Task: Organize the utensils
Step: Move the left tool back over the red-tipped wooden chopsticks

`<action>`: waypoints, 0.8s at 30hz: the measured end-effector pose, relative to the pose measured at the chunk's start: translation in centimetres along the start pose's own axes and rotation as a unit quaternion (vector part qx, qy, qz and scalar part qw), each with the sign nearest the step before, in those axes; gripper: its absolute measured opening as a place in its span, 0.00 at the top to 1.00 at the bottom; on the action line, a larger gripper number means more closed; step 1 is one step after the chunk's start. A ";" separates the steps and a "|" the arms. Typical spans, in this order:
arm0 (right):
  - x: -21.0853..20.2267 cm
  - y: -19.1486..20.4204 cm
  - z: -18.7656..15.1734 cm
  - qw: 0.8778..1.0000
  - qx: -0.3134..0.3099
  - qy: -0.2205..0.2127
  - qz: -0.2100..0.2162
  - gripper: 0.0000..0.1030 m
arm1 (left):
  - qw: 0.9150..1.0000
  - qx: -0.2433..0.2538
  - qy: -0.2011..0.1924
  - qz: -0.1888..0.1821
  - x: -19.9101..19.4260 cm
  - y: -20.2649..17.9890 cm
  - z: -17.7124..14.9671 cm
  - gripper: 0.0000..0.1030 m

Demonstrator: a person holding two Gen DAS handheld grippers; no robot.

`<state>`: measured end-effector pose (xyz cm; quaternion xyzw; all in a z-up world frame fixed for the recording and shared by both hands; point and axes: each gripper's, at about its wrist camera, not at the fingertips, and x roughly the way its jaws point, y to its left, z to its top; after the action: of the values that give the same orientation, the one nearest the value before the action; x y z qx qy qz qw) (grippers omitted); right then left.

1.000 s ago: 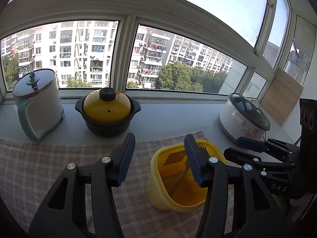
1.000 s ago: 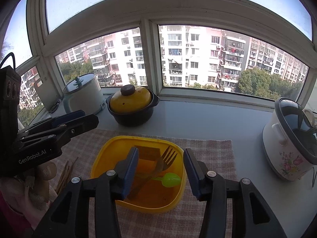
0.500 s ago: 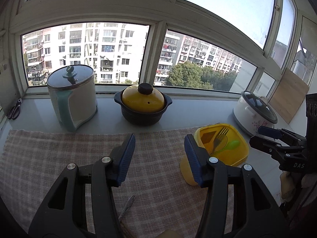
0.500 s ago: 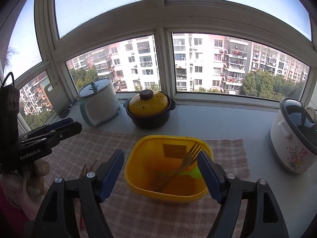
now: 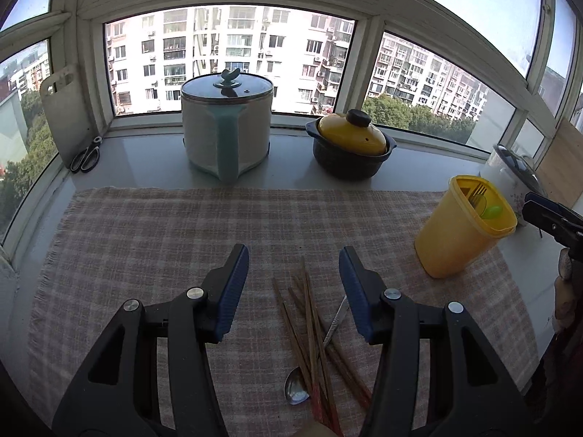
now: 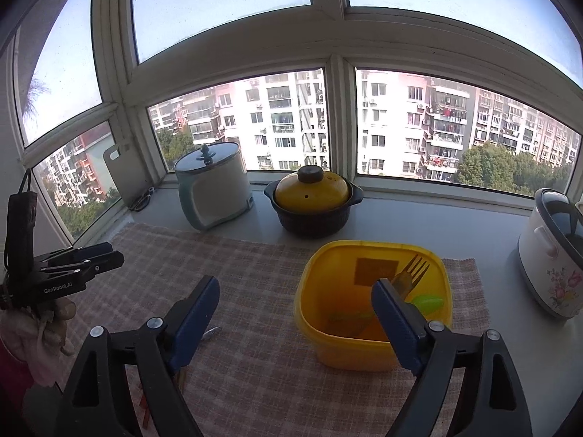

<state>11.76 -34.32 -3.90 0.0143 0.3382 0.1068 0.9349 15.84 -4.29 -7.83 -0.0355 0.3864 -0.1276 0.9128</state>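
A yellow plastic holder [image 5: 460, 227] stands on the checked cloth at the right and shows in the right wrist view [image 6: 371, 304] too. A wooden fork [image 6: 410, 273] and a green spoon [image 6: 428, 301] stand inside it. Several brown chopsticks [image 5: 309, 322] and a metal spoon [image 5: 297, 389] lie on the cloth. My left gripper [image 5: 294, 284] is open and empty, hovering just above the chopsticks. My right gripper [image 6: 295, 313] is open and empty, in front of the holder's left side.
A white pot with a teal handle [image 5: 226, 133], a black casserole with a yellow lid [image 5: 351, 149] and a white rice cooker [image 6: 550, 255] stand along the sill. Scissors [image 5: 85, 154] and a cutting board [image 5: 62, 109] rest at the far left.
My left gripper has swung left, away from the yellow holder, and now hangs over the chopsticks and metal spoon. My right gripper has pulled back from the holder and opened wider.
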 end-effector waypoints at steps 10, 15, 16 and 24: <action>1.6 4.3 -2.3 0.998 -0.047 0.039 0.023 0.10 | 0.998 -0.022 0.050 -0.021 1.0 1.4 -3.6 0.49; 3.5 5.9 -4.1 0.993 -0.046 0.090 0.054 0.10 | 0.996 -0.011 0.079 -0.039 2.2 0.6 -5.0 0.57; 3.8 6.1 -4.5 0.993 -0.044 0.098 0.058 0.10 | 0.995 -0.008 0.085 -0.042 2.5 0.4 -5.2 0.60; 6.6 7.4 -7.3 0.984 -0.030 0.157 0.085 0.21 | 0.990 0.014 0.129 -0.051 5.5 -0.4 -6.3 0.82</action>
<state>10.72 -26.06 -12.95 -0.0018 0.4749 0.1966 0.8578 14.94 -5.91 -16.02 -0.0259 0.4965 -0.1824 0.8482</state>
